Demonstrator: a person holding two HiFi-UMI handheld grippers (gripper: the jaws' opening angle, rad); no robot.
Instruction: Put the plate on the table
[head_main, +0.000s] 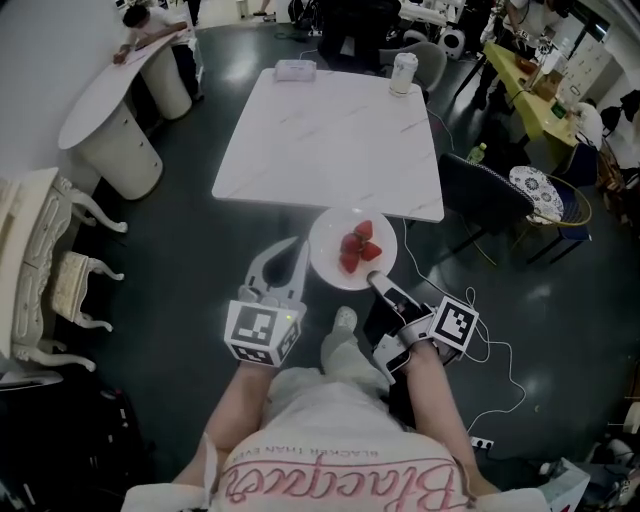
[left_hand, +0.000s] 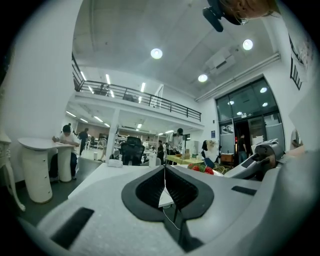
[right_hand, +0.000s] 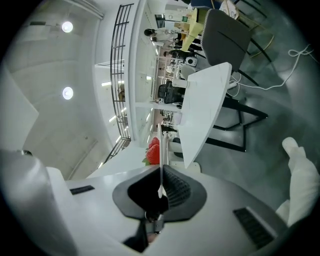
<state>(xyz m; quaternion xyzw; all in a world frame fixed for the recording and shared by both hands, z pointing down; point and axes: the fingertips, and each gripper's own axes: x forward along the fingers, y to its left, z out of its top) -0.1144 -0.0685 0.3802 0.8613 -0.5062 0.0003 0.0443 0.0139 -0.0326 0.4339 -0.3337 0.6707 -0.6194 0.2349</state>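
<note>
A: Where is the plate?

B: The white plate (head_main: 333, 256) is up in the air, just short of the near edge of the white marble table (head_main: 330, 140). From the head view its far rim meets that edge. I cannot tell whether it overhangs the top. Several strawberries (head_main: 358, 247) lie on it, right of centre.

A: What holds it?

B: The right gripper (head_main: 377, 281). It reaches in from the near right, and its jaws are pinched on the plate's near-right rim. In the right gripper view the rim (right_hand: 159, 145) shows as a thin white line running straight down between the closed pads, with the strawberries (right_hand: 153, 150) just left of it and the table (right_hand: 205, 110) seen edge-on beyond.

A: And the left gripper?

B: The left gripper (head_main: 292, 245) sits just left of the plate, pointing far, not touching it as far as I can see. In the left gripper view its jaws (left_hand: 165, 172) are pressed together along a thin seam with nothing between them. The strawberries (left_hand: 200, 169) show to the right beyond the tips.

A: Anything on the table?

B: At its far edge, a flat white box (head_main: 295, 70) on the left and a white cup (head_main: 404, 73) on the right. They stand well apart.

A: And around it?

B: A dark chair (head_main: 480, 195) stands at the table's right side. A round white table (head_main: 105, 95) is far left, with a person (head_main: 150, 25) leaning on it. A white cable (head_main: 500, 350) trails over the dark floor on the near right.
</note>
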